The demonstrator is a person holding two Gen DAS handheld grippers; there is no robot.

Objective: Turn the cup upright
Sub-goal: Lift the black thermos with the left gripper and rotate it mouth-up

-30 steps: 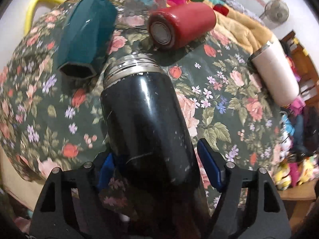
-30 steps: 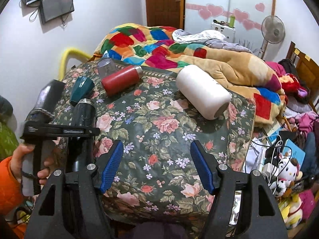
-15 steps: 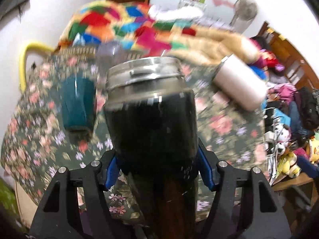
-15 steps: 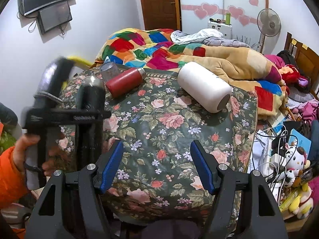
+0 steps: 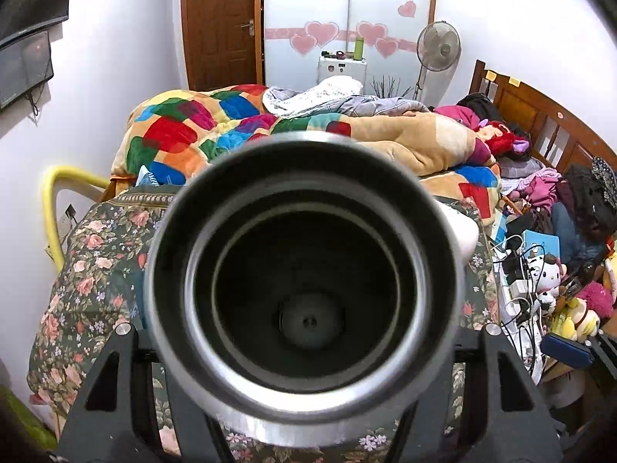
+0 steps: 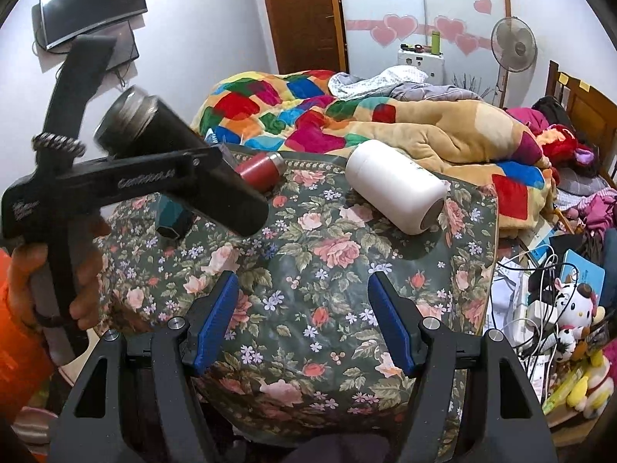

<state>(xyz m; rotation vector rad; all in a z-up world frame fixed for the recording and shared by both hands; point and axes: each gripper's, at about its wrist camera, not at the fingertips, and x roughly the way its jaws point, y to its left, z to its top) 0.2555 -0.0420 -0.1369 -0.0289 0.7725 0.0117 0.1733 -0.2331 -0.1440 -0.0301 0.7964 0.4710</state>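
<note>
My left gripper (image 6: pixel 200 177) is shut on a black steel cup (image 6: pixel 181 162) and holds it in the air above the left side of the table, tilted, open mouth up and to the left. In the left wrist view the cup's open mouth (image 5: pixel 304 297) fills the middle and hides the fingertips. My right gripper (image 6: pixel 304 320) is open and empty, low over the near part of the floral tablecloth (image 6: pixel 308 270).
On the table lie a white cup (image 6: pixel 397 193) on its side, a red cup (image 6: pixel 260 169) on its side and a teal cup (image 6: pixel 173 218). A bed with a patchwork quilt (image 6: pixel 308 115) stands behind. Cables and toys (image 6: pixel 563 308) crowd the right.
My left gripper has lifted the black cup off the table and swung it round, so its open mouth now faces the left wrist camera. The right gripper has hardly moved.
</note>
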